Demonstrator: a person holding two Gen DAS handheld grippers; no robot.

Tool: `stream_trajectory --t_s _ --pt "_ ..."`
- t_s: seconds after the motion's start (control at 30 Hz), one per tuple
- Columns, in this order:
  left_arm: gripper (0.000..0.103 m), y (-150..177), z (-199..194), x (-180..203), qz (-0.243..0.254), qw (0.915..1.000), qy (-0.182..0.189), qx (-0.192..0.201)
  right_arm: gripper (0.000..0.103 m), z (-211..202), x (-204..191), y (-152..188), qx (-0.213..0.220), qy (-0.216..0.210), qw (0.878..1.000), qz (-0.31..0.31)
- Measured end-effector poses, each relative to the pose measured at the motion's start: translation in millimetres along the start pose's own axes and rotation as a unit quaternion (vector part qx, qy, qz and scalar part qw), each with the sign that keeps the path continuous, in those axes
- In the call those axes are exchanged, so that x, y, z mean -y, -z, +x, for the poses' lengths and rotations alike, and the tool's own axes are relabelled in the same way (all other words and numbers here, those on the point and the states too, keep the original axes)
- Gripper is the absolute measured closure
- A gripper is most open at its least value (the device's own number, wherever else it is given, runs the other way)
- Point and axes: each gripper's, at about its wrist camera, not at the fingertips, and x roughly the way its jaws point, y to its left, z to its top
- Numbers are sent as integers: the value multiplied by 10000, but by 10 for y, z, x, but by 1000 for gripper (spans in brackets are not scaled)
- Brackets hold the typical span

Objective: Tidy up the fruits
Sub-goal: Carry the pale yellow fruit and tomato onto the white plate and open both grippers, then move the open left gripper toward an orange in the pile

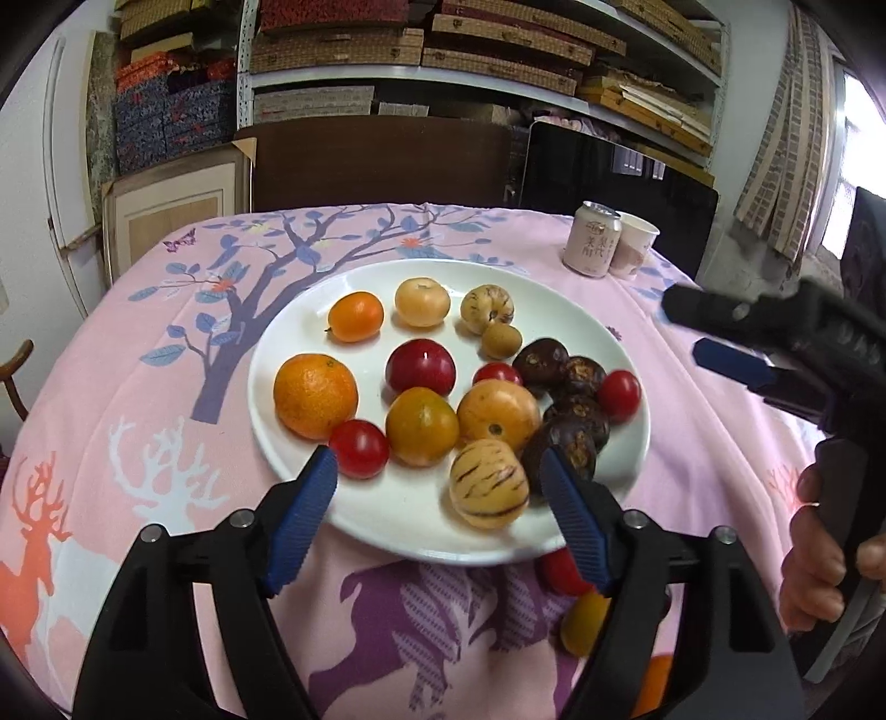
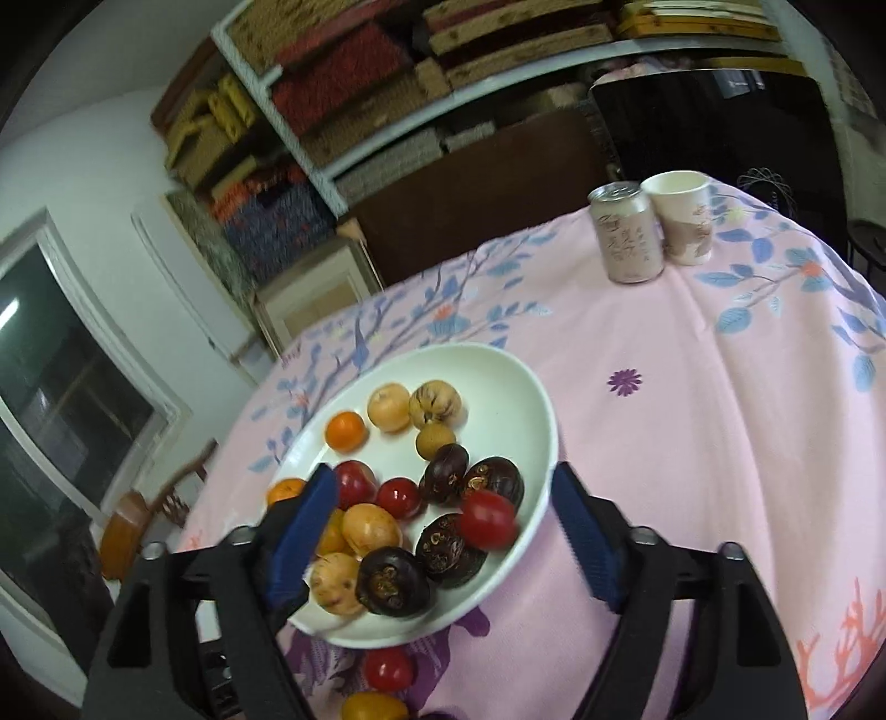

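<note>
A white plate [image 1: 631, 476] on the pink cloth holds many fruits: an orange [image 1: 314, 395], red tomatoes [image 1: 359, 447], striped melons [image 1: 488, 484] and dark brown fruits [image 1: 576, 426]. My left gripper [image 1: 440, 512] is open and empty over the plate's near rim. My right gripper [image 2: 443, 531] is open and empty above the plate's [image 2: 515, 382] right side; it also shows at the right of the left wrist view [image 1: 714, 332]. A red tomato [image 2: 389, 667] and a yellow fruit [image 2: 372, 707] lie on the cloth in front of the plate.
A drink can [image 1: 591, 239] and a paper cup [image 1: 634, 245] stand at the table's far right edge. Behind the table are a dark chair back [image 1: 382, 160] and shelves of boxes [image 1: 443, 50]. The table drops away on all sides.
</note>
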Motion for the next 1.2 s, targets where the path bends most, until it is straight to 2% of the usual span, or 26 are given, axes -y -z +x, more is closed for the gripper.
stream_trajectory --t_s 0.1,0.23,0.37,0.43,0.67,0.8,0.9,1.0,1.07,1.13,1.17,1.2 --pt "24 114 -92 47 102 9999 -88 23 18 -53 49 114 -67 105 9999 10" --pt "24 249 -222 81 144 9999 -67 16 18 -188 127 332 -132 328 9994 42" --pt "21 487 -441 80 113 9999 -57 13 11 -414 214 435 99 408 9990 181" --pt "18 641 -549 81 132 9999 -97 2 11 -519 307 476 160 316 9985 418" --pt "14 866 -751 180 345 9987 379 38 10 -590 466 570 11 77 9967 808" --pt "14 913 -708 204 426 9973 569 -160 10 -569 443 581 -62 82 9969 779" --pt "13 956 -594 248 553 9965 442 -448 10 -562 455 565 -89 69 9966 814" --pt "9 975 -549 223 542 9954 517 -590 10 -582 485 563 -78 41 9961 883" --pt "8 956 -583 177 510 9971 325 -463 10 -590 504 565 -67 25 9957 928" --pt "9 900 -634 35 306 9991 -189 -205 10 -595 519 563 -65 12 9954 959" --pt "10 869 -634 -89 78 9990 -413 -146 10 -596 527 561 -64 -2 9952 976" --pt "11 850 -630 -200 -167 9988 -444 -151 10 -598 532 561 -67 -19 9951 991"
